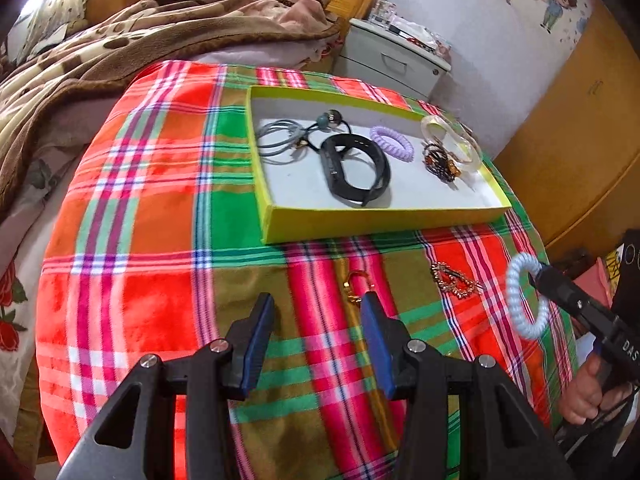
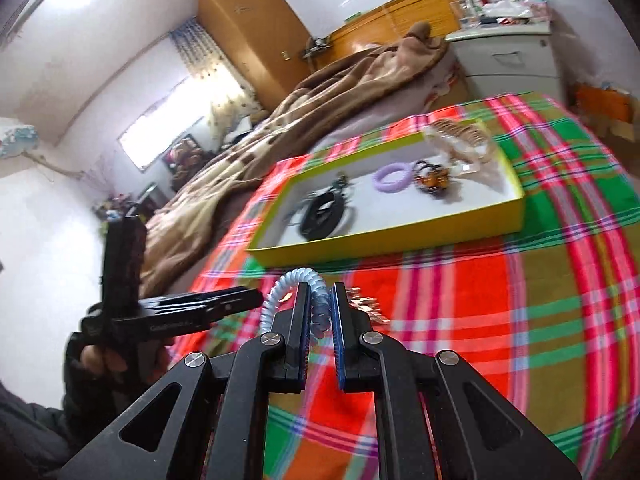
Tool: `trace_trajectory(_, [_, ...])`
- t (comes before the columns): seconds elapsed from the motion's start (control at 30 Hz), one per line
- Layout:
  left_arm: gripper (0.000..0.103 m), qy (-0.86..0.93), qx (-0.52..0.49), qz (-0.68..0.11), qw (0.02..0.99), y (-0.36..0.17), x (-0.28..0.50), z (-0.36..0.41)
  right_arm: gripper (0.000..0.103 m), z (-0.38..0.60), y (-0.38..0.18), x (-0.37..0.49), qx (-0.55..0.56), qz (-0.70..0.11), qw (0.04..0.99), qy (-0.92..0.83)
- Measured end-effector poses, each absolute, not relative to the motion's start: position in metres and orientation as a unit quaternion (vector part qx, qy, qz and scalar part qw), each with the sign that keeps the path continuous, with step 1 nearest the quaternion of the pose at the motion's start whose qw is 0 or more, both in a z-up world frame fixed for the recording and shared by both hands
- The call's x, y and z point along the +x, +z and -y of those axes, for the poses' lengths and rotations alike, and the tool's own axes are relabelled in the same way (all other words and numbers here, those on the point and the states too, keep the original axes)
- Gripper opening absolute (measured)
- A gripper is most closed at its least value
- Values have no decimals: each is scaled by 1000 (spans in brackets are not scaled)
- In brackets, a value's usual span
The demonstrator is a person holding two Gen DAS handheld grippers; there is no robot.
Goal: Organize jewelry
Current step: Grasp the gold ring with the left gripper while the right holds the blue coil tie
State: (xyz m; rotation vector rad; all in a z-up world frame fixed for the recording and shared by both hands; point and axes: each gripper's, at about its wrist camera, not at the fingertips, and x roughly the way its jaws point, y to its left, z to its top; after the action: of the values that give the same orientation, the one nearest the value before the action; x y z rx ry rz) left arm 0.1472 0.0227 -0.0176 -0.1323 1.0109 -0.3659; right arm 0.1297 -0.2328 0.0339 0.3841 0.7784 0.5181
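Observation:
A yellow-green box on the plaid cloth holds a black band, a purple coil tie, grey hair ties, a clear bangle and beaded pieces. My right gripper is shut on a pale blue coil hair tie, held above the cloth in front of the box. My left gripper is open and empty over the cloth. A gold clasp lies by its right finger. A gold heart brooch lies further right.
The plaid cloth covers a round surface beside a bed with a brown blanket. A white nightstand stands behind the box. A wooden wardrobe is at the right.

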Motion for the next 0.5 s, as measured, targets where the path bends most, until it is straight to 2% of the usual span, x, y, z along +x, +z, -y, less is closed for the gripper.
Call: trace_trajectory(0.5, [47, -172, 63, -459, 869, -20, 151, 25, 10, 245, 27, 130, 182, -375, 877, 239])
